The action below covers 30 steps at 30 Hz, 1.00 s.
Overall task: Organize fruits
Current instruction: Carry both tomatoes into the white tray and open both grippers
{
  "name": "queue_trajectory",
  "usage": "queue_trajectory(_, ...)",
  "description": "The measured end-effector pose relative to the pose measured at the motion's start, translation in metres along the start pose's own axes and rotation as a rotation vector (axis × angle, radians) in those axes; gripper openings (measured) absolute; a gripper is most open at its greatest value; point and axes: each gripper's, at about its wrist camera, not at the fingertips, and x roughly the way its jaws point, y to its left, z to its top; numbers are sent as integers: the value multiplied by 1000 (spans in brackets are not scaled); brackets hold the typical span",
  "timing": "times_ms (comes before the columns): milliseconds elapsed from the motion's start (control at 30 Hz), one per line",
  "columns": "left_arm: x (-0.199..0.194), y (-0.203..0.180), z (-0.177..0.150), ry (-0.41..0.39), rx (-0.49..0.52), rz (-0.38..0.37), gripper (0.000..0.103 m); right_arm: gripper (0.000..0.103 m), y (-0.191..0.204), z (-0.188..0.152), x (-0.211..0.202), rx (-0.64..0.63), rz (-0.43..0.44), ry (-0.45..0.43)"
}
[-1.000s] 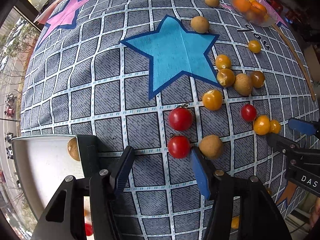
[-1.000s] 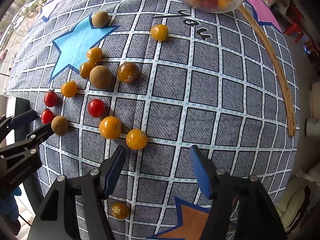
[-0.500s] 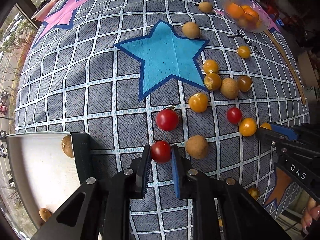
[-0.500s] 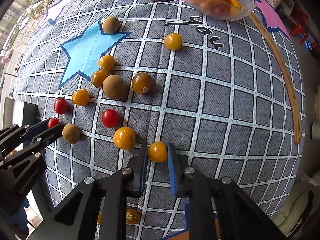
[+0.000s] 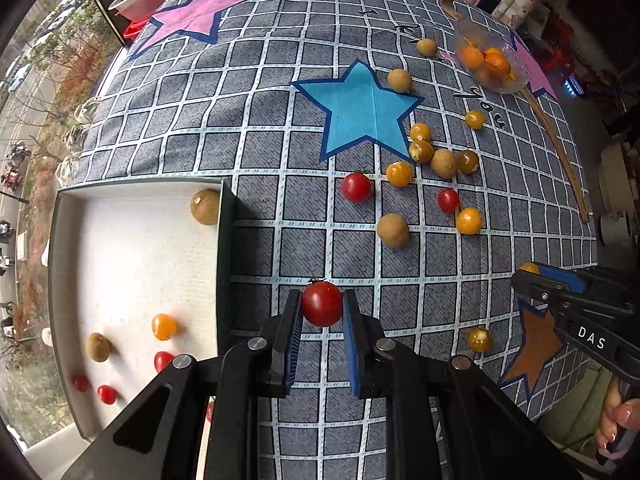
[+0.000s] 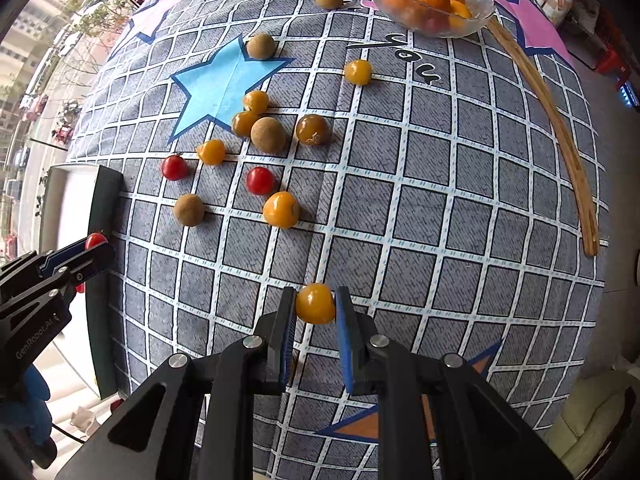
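Pinching red tomato, yellow tomato.

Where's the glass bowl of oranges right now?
The clear glass bowl of oranges sits at the table's far right edge, beside the pink star in the right wrist view.

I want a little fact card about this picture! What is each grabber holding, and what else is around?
left gripper: shut on a red cherry tomato
right gripper: shut on a yellow cherry tomato
white tray: holds a mix of red, yellow and brown fruits
glass bowl: at the far side, holds orange fruits
tablecloth: grey checks with stars; loose red, yellow and brown fruits lie on it
blue star: brown fruit rests at its edge
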Motion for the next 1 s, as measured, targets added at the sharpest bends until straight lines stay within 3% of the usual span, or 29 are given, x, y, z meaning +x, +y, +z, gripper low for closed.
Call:
queue_trajectory(300, -42, 59, -30, -44, -128, 19, 21, 21, 55, -55, -31, -94, 18, -16)
queue_trajectory(600, -45, 127, -37, -32, -102, 58, 21, 21, 113, -48, -52, -91, 47, -54)
queue_trajectory(1000, -39, 178, -44, -41, -151, 24, 21, 21, 186, -26, -45, -156, 68, -37)
